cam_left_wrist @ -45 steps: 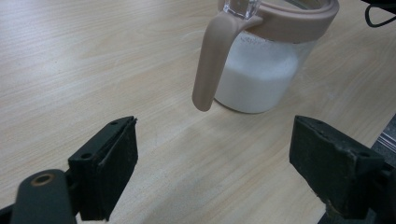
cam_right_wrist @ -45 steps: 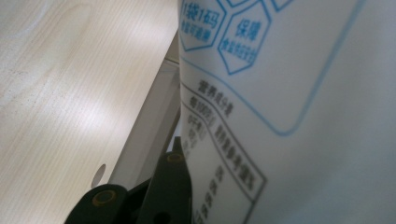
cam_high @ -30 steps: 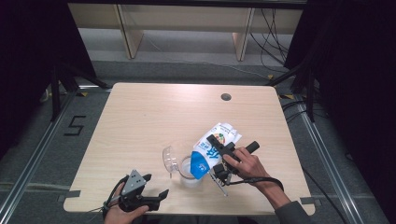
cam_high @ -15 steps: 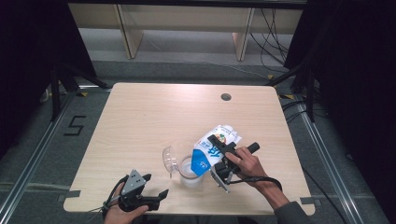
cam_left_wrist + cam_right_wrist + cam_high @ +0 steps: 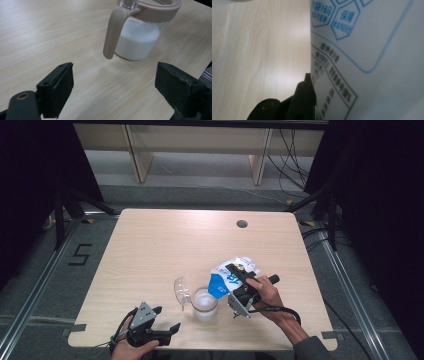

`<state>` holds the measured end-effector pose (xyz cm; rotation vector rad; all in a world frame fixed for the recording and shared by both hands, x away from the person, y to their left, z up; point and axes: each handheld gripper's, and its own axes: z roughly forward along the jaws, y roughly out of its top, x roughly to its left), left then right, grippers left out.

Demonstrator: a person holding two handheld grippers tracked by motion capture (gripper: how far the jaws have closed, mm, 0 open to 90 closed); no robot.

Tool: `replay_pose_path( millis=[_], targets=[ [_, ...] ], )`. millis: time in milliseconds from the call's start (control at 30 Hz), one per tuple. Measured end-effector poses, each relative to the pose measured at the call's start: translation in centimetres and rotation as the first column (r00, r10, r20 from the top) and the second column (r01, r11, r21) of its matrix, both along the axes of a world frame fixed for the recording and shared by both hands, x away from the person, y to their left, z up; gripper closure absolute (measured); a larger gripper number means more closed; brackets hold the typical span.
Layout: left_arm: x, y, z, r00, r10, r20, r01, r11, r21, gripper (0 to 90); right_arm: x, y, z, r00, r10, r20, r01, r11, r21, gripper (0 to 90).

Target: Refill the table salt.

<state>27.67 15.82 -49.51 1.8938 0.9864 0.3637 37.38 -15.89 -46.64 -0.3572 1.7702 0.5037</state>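
Observation:
A clear jar (image 5: 205,304) with a beige rim and handle (image 5: 113,32) stands near the table's front edge, holding white powder (image 5: 138,41). Its clear lid (image 5: 181,290) is flipped open to the left. A white and blue printed bag (image 5: 229,276) hangs tilted, with its lower blue corner over the jar's mouth. My right gripper (image 5: 234,272) is shut on this bag; one black jaw presses its printed side (image 5: 352,65), and the other jaw is hidden behind it. My left gripper (image 5: 117,97) rests open at the front left (image 5: 150,331), pointing at the jar, with nothing between its jaws.
The wooden table (image 5: 165,245) has a round cable hole (image 5: 242,224) at the back right. Dark frame legs and cables (image 5: 325,215) stand around it, and shelving (image 5: 200,145) lies beyond the far edge.
My right hand has shifted very slightly with the bag over the jar. The left gripper has stayed where it was.

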Motion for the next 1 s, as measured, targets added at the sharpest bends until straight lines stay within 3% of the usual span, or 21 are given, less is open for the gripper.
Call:
replay_pose_path(
  millis=[33,133,300,333,400,433,467,500,600,733,1000],
  targets=[
    [0.0,0.0,0.0,1.0,-0.001,0.0,0.001,1.0,0.001,15.0,0.1,0.0,0.2,1.0,0.009,-0.001,-0.009,1.0,-0.006,79.1],
    [0.0,0.0,0.0,1.0,-0.003,0.005,0.003,1.0,0.007,15.0,0.4,-0.3,-0.1,0.9972,0.0,-0.075,0.004,0.998,0.062,79.5],
    [0.0,0.0,0.0,1.0,0.0,0.0,0.0,1.0,0.002,15.0,0.8,-0.8,0.2,0.9893,-0.011,-0.146,0.029,0.992,0.119,81.3],
    [0.0,0.0,0.0,1.0,-0.001,0.0,0.001,1.0,0.001,15.0,1.0,-1.0,0.3,0.9908,0.015,-0.135,0.001,0.993,0.117,81.8],
    [0.0,0.0,0.0,1.0,-0.004,0.001,0.004,1.0,-0.004,15.0,1.3,-1.2,0.3,0.9876,0.023,-0.156,0.001,0.989,0.148,82.6],
    [0.0,0.0,0.0,1.0,-0.003,0.0,0.003,1.0,-0.003,15.0,1.0,-1.3,0.3,0.9787,-0.022,-0.204,0.057,0.984,0.167,83.1],
    [0.0,0.0,0.0,1.0,-0.003,-0.002,0.003,1.0,-0.004,15.0,1.0,-1.4,0.2,0.9708,-0.026,-0.239,0.07,0.981,0.178,83.3],
    [0.0,0.0,0.0,1.0,-0.002,-0.002,0.002,1.0,-0.005,15.0,1.2,-1.6,0.3,0.973,-0.027,-0.229,0.07,0.981,0.183,83.8],
    [0.0,0.0,0.1,1.0,-0.004,0.001,0.004,1.0,-0.003,15.0,1.4,-2.0,0.3,0.9604,-0.037,-0.276,0.101,0.971,0.218,84.8],
    [0.0,0.0,0.0,1.0,-0.004,0.0,0.004,1.0,-0.003,15.0,1.7,-2.8,0.0,0.9274,-0.047,-0.371,0.156,0.951,0.267,85.4],
    [0.0,0.0,0.1,1.0,-0.003,0.003,0.003,1.0,-0.003,15.0,2.7,-4.1,0.1,0.8817,-0.046,-0.469,0.235,0.906,0.353,85.6]
  ],
)
